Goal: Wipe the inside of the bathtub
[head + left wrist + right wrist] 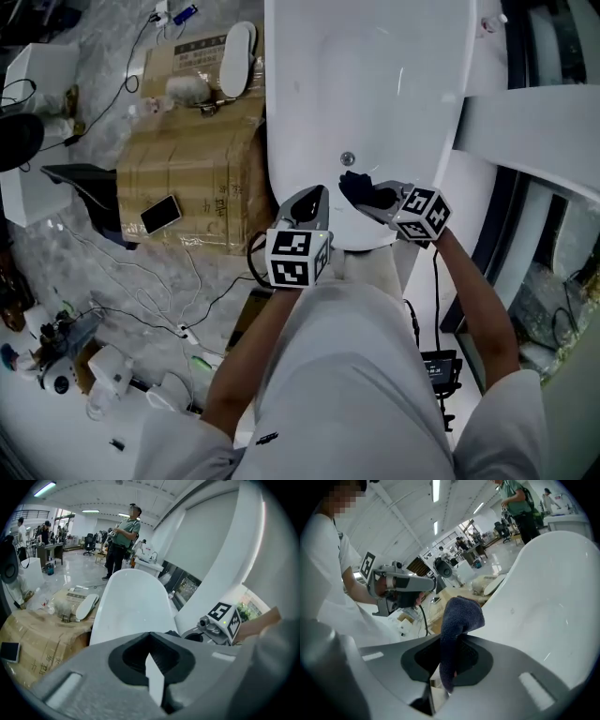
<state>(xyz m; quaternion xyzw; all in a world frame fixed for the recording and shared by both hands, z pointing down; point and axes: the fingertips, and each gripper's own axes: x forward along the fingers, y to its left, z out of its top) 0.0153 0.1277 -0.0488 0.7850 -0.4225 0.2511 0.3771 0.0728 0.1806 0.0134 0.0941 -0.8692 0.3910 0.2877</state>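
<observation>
1. R side: right gripper [382,199] is clenched on a dark cloth [359,190]. One end is pinched betw. the jaws, the rest bunches up past the tips.
2. L side: left gripper [312,202] has jaws together w/ nothing betw. them, so it's empty.
3. Task thing: the white bathtub [375,84] runs lengthwise straight away from the person. Both grippers are at its near end.
4. Cloth is over the near-end inner wall, just inside the rim. The drain [348,157] is just beyond it, further along the tub.
5. Contact: can't tell if the cloth touches the wall. In the right gripper view the free end looks just off the surface.
6. Key relation: the tub's inside opens ahead of the R tips and down, along the long axis. R is the nearer one and has the cloth. L sits at the near-left rim, beside the work, not in it.
7. Judgement: wiping seems about to begin or is at its near-end stretch. Next move prob. needs the cloth pressed down, then swept away from the person past the drain.
8. Risk: the grip is on one end only, so the cloth may fold or drag out under pressure.
9. Off-task: cardboard box [187,169] w/ a phone [161,214] on it, left of the tub.
</observation>
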